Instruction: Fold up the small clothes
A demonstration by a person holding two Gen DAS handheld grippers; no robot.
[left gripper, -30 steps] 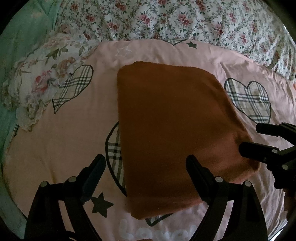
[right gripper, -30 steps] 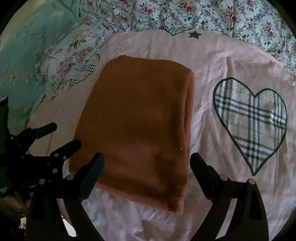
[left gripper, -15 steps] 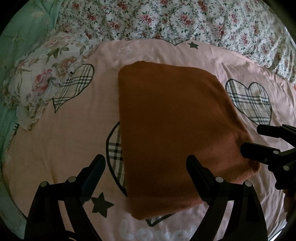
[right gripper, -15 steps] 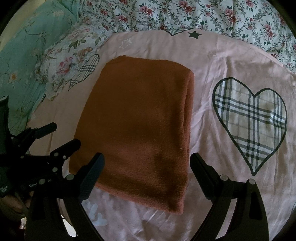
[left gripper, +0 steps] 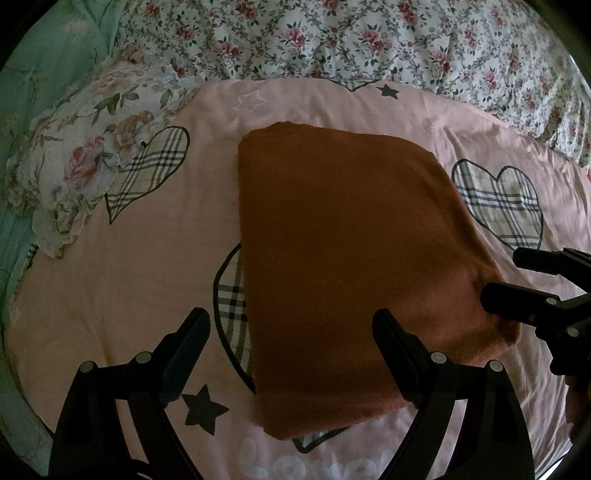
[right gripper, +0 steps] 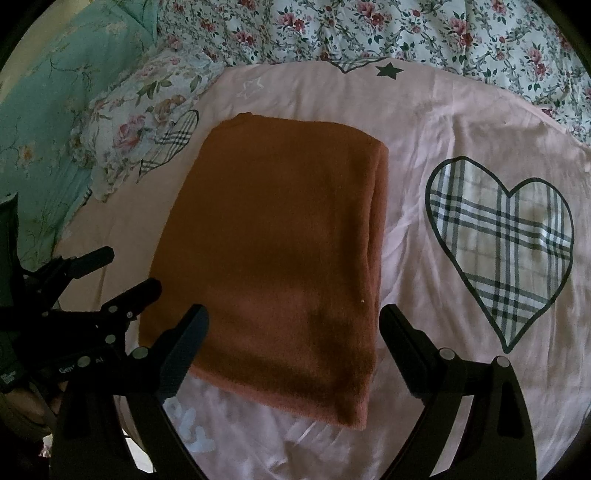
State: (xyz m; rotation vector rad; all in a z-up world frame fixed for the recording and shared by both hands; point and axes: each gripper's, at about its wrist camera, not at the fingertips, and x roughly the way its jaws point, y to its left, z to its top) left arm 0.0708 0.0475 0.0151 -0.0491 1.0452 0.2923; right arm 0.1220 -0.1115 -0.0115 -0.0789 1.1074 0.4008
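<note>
While both claws hang over the bed, the one folded rust-brown cloth (left gripper: 343, 266) (right gripper: 273, 251) lies flat on the pink sheet (left gripper: 147, 258) (right gripper: 424, 147), centred ahead of them. Left claw (left gripper: 291, 328) is released, jaws spread wide: its right finger sits over the cloth's near edge, its left finger over bare sheet beside the cloth. Right claw (right gripper: 295, 325) is also released, grasping nothing; its two fingers straddle the cloth's near edge, with the cloth's near-right corner between them. In the left wrist view the right claw (left gripper: 504, 277) shows at the cloth's right near corner; whether it touches can't be told. In the right wrist view the left claw (right gripper: 131, 271) sits just beside the cloth's left edge.

Cloth's long axis runs away from the cameras, near edge toward the claws, far edge toward the floral quilt (left gripper: 369, 40) (right gripper: 369, 33). Stacked layers show along its right side.

Count: 1 cloth, 2 claws, 1 floral pillow (left gripper: 85, 162) (right gripper: 147, 118).
</note>
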